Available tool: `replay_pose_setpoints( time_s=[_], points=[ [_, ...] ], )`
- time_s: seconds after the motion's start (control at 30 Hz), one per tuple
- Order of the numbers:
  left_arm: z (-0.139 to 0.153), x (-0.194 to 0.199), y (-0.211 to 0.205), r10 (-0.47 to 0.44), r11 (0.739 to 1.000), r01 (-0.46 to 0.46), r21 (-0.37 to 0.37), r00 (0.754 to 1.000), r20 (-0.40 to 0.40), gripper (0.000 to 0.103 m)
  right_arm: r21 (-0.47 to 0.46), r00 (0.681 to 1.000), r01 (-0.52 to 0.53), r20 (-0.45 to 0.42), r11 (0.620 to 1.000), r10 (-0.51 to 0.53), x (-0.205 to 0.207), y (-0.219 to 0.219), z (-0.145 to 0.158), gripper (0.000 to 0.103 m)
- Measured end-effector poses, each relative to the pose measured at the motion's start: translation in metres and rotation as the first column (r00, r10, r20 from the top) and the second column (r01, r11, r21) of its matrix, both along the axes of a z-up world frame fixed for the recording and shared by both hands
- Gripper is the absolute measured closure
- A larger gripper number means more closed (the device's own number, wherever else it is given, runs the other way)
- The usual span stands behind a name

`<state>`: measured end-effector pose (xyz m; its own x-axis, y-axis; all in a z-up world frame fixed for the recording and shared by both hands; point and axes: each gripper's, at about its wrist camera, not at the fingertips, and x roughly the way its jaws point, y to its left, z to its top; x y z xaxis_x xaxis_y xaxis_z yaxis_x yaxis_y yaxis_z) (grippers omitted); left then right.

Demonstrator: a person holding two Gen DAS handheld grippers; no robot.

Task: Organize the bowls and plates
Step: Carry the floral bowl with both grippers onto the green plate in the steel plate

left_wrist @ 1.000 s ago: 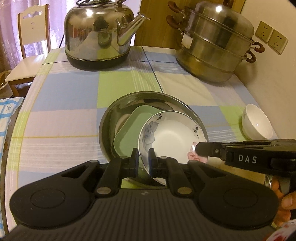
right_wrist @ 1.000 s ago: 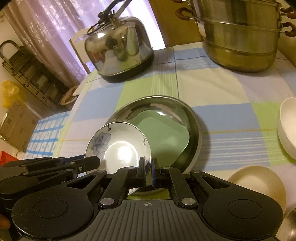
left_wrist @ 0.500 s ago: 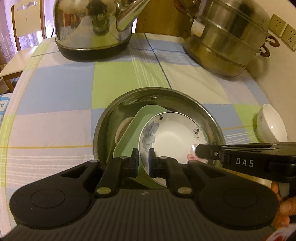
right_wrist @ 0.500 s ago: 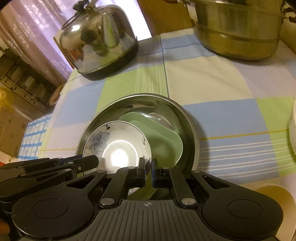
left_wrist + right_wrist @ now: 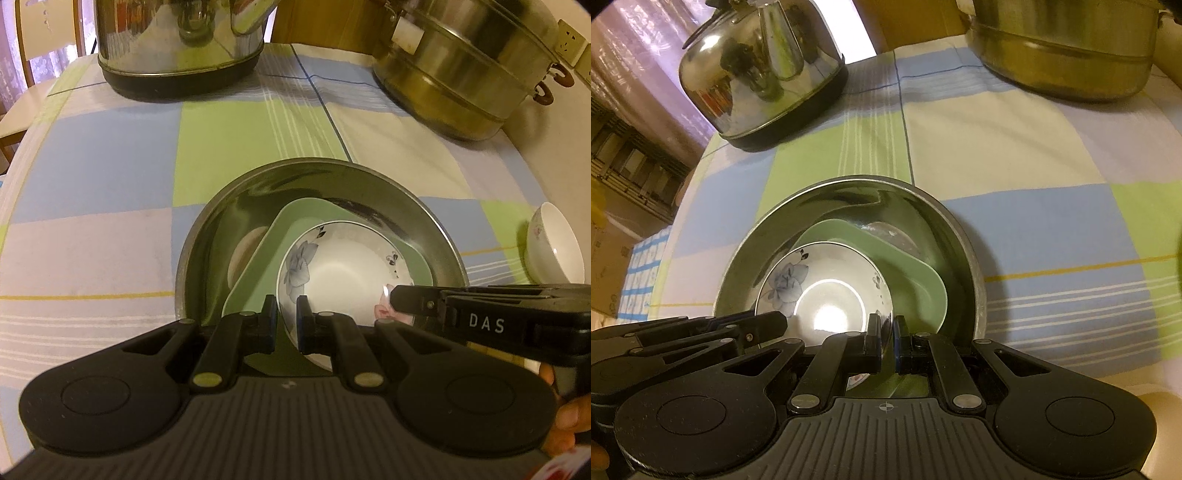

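A white floral bowl point(image 5: 343, 273) sits on a green square plate point(image 5: 266, 273) inside a large steel basin point(image 5: 236, 206). My left gripper point(image 5: 287, 314) is shut on the bowl's near-left rim. My right gripper point(image 5: 887, 334) is shut on the bowl's near-right rim; its fingers reach in from the right in the left wrist view point(image 5: 410, 301). In the right wrist view the bowl point(image 5: 827, 291) lies over the green plate point(image 5: 916, 284) in the basin point(image 5: 945, 221). The left gripper's fingers point(image 5: 761, 325) show at the lower left there.
A steel kettle point(image 5: 177, 48) stands at the table's far left and a stacked steel steamer pot point(image 5: 465, 70) at the far right. A small white bowl point(image 5: 554, 247) sits to the right of the basin. The checked tablecloth point(image 5: 110, 147) covers the table.
Both grippers have carried the floral bowl forward and lower, over the green plate in the basin. Both grips have stayed shut on its rim.
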<state>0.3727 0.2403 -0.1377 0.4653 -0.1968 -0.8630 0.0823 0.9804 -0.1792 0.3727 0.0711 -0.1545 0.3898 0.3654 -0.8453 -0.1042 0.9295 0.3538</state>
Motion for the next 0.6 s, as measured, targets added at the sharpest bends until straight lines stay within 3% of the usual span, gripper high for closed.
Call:
replay_pose_setpoints(
  time_s=[0.2,0.4,0.5,0.57,0.6],
  points=[
    [-0.002,0.003,0.0,-0.004,1.0,0.004,-0.01,1.0,-0.008,0.093,-0.005,1.0,0.016,0.005,1.0,-0.016,0.002,0.0,0.0,0.097],
    [0.003,0.0,-0.001,-0.009,1.0,0.009,0.007,1.0,0.021,0.085,-0.028,0.999,0.016,0.042,0.999,-0.015,0.0,0.002,0.004,0.095],
    [0.007,-0.003,0.001,-0.011,1.0,0.011,0.015,0.999,0.034,0.083,-0.017,0.999,0.018,0.052,1.0,-0.017,-0.003,0.0,0.007,0.08],
    [0.011,-0.005,0.002,-0.011,1.0,0.01,0.013,0.999,0.038,0.082,-0.014,0.997,0.026,0.073,1.0,-0.024,-0.005,-0.002,0.011,0.054],
    [0.013,-0.006,0.003,-0.011,1.0,0.011,0.01,0.999,0.04,0.081,-0.017,0.996,0.029,0.089,0.999,-0.027,-0.008,-0.002,0.013,0.051]
  ],
)
